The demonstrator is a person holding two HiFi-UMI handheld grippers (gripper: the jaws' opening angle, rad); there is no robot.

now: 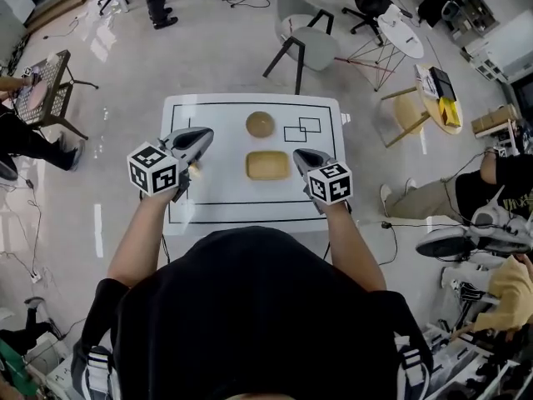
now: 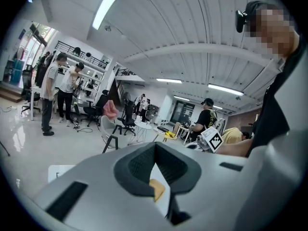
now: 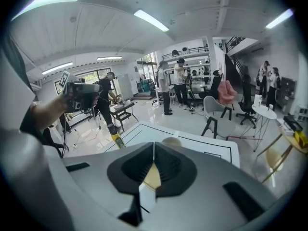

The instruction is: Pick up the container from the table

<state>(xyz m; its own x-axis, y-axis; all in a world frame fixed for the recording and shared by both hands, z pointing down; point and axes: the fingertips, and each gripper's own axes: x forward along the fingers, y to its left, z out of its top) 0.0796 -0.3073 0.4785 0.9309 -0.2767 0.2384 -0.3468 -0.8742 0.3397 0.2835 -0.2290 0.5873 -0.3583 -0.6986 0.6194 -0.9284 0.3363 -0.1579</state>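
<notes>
While the shallow rectangular tan container (image 1: 267, 165) lies on the white table (image 1: 250, 212) inside a black-lined border, with a round tan bowl (image 1: 260, 124) just beyond it, the left gripper (image 1: 202, 135) hovers off to its left and the right gripper (image 1: 299, 154) close by its right edge. Both pairs of fingers are pressed together, tip against tip, with nothing gripped between them.

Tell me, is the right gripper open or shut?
Shut: the right gripper shows its jaws meeting along a thin line, nothing between them.
</notes>
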